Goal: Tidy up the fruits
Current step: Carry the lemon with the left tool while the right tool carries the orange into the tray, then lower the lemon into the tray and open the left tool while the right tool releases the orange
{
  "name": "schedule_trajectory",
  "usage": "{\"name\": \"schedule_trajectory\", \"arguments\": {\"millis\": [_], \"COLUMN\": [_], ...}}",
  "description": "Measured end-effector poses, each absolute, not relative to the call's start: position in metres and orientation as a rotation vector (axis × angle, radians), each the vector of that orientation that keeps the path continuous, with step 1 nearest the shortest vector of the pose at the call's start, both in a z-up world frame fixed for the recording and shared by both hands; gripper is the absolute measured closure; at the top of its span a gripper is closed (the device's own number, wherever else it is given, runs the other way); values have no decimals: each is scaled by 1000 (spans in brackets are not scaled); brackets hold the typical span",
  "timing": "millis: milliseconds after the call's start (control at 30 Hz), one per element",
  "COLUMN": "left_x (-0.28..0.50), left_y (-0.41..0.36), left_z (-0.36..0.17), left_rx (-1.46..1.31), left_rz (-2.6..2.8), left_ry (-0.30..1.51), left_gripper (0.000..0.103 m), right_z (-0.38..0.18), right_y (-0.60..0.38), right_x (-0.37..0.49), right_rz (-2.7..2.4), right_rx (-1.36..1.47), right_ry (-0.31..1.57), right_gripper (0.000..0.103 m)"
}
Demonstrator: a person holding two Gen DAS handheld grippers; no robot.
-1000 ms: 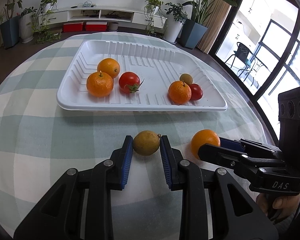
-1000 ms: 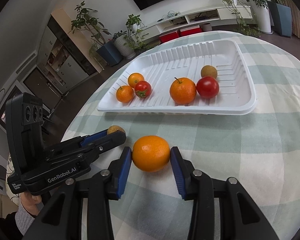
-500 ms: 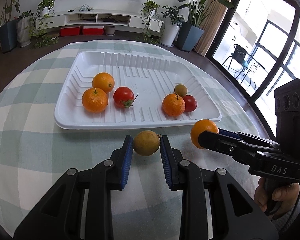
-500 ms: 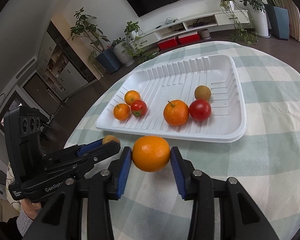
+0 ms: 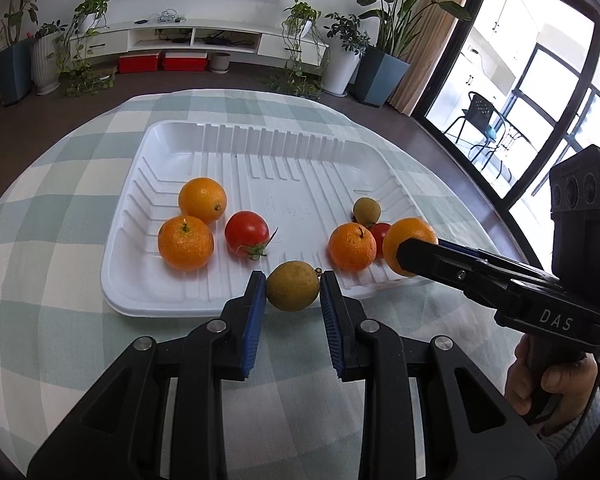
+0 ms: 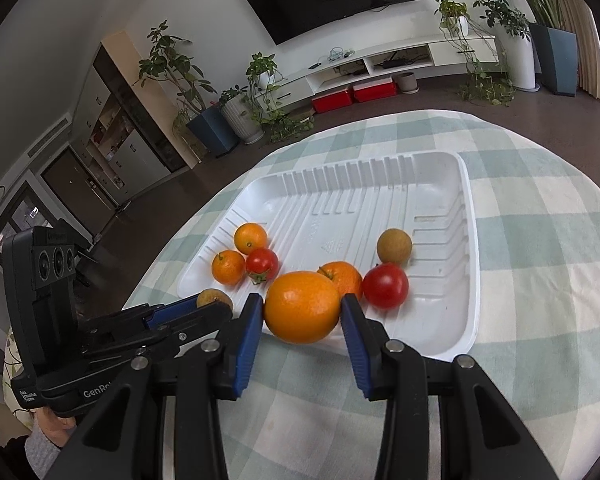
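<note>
Evidently both hands are carrying fruit toward the tray (image 5: 128, 300), which is sitting on the checked cloth (image 5: 40, 240) and already holding two loose clusters. At its left are lying two oranges (image 5: 185, 243) and a tomato (image 5: 246, 233); at its right, another orange (image 6: 342, 276), a second tomato (image 6: 385, 285) and a small brownish fruit (image 6: 394, 245). That grouping suggests the sorting is running as repeated sets, so each carried piece is probably heading for a spot beside its own kind, though the pictures alone are not settling which spot.

The left gripper (image 5: 293, 292) is clamping a small brown fruit (image 5: 293, 286) between its blue pads (image 5: 256, 312); its jaws are standing narrow, pressing on both sides of the fruit, which is hanging over the tray's near rim. The fruit's little stem is poking out toward the right pad.

The right gripper (image 6: 302, 308) is gripping a big orange (image 6: 302, 307), its jaws standing wider to take the broader fruit, both pads bearing on its flanks. In its own view the orange is hovering over the near rim, in front of the right-hand cluster. In the left view it is showing just beside that cluster's orange and tomato.

Neither fruit is resting on anything yet. Being round, each is likely to roll along the tray's ribbed floor when let go, so a low release looks wise.
</note>
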State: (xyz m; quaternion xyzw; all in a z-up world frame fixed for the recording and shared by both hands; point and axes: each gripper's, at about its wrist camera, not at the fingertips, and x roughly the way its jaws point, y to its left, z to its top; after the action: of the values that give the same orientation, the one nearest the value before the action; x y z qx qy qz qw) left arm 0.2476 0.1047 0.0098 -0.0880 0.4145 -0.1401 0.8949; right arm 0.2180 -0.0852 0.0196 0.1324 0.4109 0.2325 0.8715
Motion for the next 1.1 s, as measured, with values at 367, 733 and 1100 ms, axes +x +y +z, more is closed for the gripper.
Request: {"name": "schedule_trajectory", "arguments": {"millis": [367, 733, 1100], "left_x": [292, 327, 339], "left_y": [95, 80, 70], "left_z": [19, 13, 1], "left_rx": [-134, -77, -49], "left_rz": [-284, -279, -277], "left_ry": [857, 865, 876], "left_gripper": [77, 77, 77], "right_z": [19, 6, 2], "right_y": [-92, -99, -88], "right_x": [259, 291, 298], "right_rz": [441, 403, 399], "right_rx": [237, 204, 124], "right_ry": [847, 861, 863], "right_gripper": [60, 60, 60]}}
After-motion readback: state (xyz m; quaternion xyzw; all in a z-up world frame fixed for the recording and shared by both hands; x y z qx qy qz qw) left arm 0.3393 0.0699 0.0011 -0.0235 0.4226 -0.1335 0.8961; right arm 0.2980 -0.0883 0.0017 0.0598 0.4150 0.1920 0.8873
